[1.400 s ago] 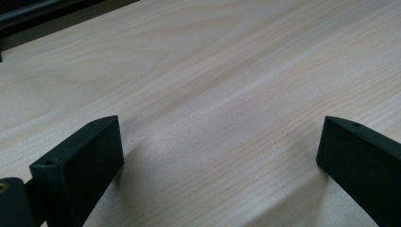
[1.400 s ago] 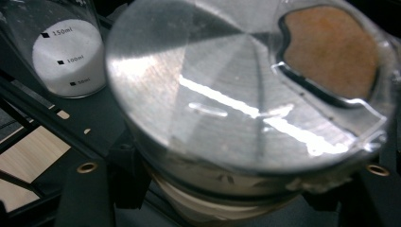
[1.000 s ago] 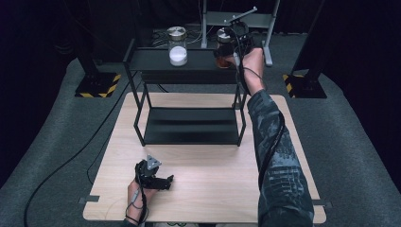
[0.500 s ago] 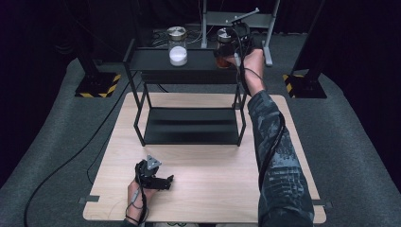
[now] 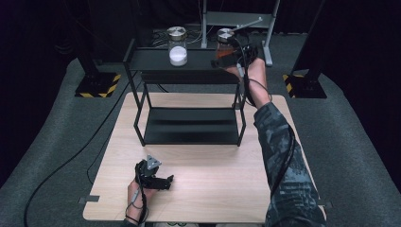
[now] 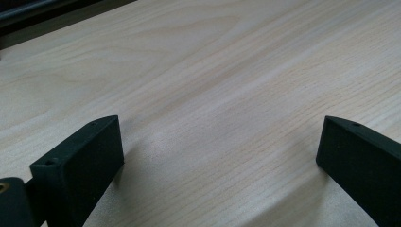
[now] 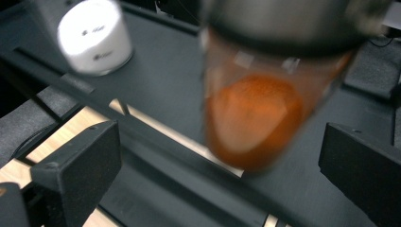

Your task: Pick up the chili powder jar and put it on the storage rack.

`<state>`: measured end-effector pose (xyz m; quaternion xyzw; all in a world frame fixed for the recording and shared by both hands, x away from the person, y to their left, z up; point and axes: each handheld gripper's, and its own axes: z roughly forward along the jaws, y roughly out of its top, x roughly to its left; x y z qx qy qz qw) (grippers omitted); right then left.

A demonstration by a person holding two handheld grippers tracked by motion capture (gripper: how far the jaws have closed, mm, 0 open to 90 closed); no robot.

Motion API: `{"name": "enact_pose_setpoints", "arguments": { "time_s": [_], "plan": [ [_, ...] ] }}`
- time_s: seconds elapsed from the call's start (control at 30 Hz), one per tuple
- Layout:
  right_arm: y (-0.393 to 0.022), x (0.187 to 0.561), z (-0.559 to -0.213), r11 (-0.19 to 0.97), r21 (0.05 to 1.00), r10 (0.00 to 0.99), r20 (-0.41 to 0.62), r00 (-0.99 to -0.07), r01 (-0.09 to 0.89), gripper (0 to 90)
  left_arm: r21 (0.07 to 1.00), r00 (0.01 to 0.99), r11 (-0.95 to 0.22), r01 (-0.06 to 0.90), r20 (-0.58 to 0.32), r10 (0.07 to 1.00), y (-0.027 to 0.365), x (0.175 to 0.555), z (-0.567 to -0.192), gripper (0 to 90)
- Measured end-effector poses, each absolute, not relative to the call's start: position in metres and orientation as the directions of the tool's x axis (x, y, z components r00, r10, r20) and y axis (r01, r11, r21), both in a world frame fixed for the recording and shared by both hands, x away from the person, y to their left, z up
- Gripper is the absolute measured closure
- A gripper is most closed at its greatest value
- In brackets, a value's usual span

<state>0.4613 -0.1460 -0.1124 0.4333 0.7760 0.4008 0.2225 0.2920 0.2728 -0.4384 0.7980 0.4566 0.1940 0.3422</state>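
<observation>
Our right gripper has just let its jaws swing open, and they now stand wide on either side of the clear glass jar of orange powder with a metal lid, pads clear of the glass. A second ago they were clamped on that same jar. We read this as the release: the jar is set down near the right end of the black metal rack's top shelf, and the placing step looks done, with only the pull-back left. The jar looks blurred in the right gripper view, so we cannot say whether it stands quite steady.

Further left on the same shelf stands the clear glass jar of white powder with a metal lid, well apart from the orange one. Small dark marks show on it in the right gripper view, too blurred to read.

Our left gripper rests near the front edge of the pale wooden tabletop, jaws wide, nothing between them.
</observation>
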Motion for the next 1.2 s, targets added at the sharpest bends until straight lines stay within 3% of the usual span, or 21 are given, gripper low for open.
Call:
{"name": "enact_pose_setpoints", "arguments": {
  "time_s": [0.27,0.6,0.73,0.9,1.2],
  "plan": [
    [-0.158,0.412,-0.149,0.372,0.814,0.801,-0.037,-0.598,0.447,0.0,0.725,0.507,-0.347,0.595,-0.003,0.862,0.273,0.292,-0.439,0.8],
    [-0.188,0.351,-0.246,0.405,0.812,0.752,-0.035,-0.658,0.420,0.0,0.725,0.507,-0.347,0.595,-0.003,0.862,0.273,0.292,-0.439,0.8],
    [-0.194,0.324,-0.308,0.416,0.796,0.771,-0.053,-0.635,0.439,0.0,0.725,0.507,-0.347,0.595,-0.003,0.862,0.273,0.292,-0.439,0.8],
    [-0.196,0.308,-0.371,0.484,0.712,0.783,-0.094,-0.615,0.508,0.0,0.725,0.507,-0.347,0.595,-0.003,0.862,0.273,0.292,-0.439,0.7],
    [-0.216,0.292,-0.415,0.433,0.712,0.818,-0.053,-0.573,0.552,0.0,0.725,0.507,-0.347,0.595,-0.003,0.862,0.273,0.292,-0.439,0.7]
  ]
}}
